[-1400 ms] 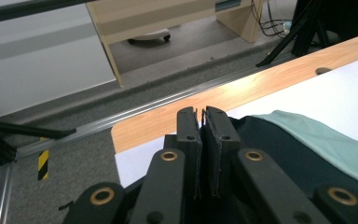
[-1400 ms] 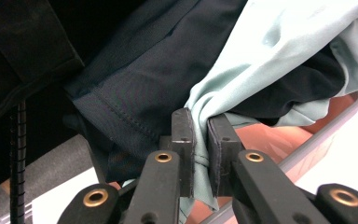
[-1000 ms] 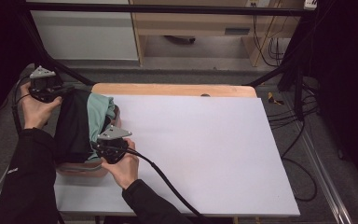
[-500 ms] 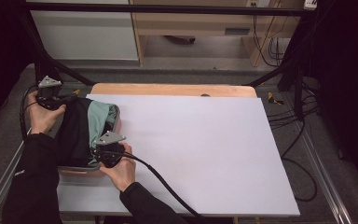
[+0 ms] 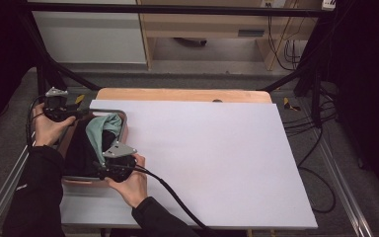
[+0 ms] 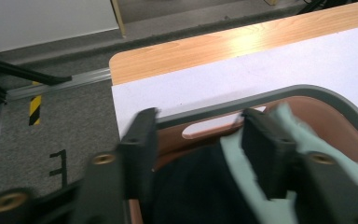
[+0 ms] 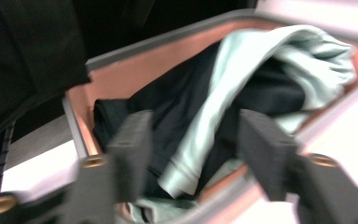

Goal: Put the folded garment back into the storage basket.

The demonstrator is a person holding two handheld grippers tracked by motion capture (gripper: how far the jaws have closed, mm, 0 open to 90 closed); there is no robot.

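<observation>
A brown basket with a grey rim [image 5: 109, 111] sits at the table's left edge and holds a black cloth [image 5: 81, 148] and a pale green cloth [image 5: 101, 131]. My left gripper [image 5: 81, 112] is at the basket's far left corner. Its jaws have just been opening and now stand apart on either side of the rim [image 6: 307, 91], with no pad pressing on it. My right gripper [image 5: 98, 165] is at the near right rim. Its jaws have also just been opening, and the green cloth [image 7: 242, 70] and black cloth [image 7: 177, 102] lie beyond them, ungripped.
A white sheet [image 5: 217, 158] covers the table, with a bare wooden strip [image 5: 177, 94] along the far edge. The right gripper's cable [image 5: 177, 202] trails over the near part of the sheet. Metal frame rails [image 5: 10, 173] run at the left, and cables [image 5: 321, 123] lie on the floor at the right.
The left hand has sunk with the basket's far corner, and the basket now lies flat on the table. The right hand has hardly moved.
</observation>
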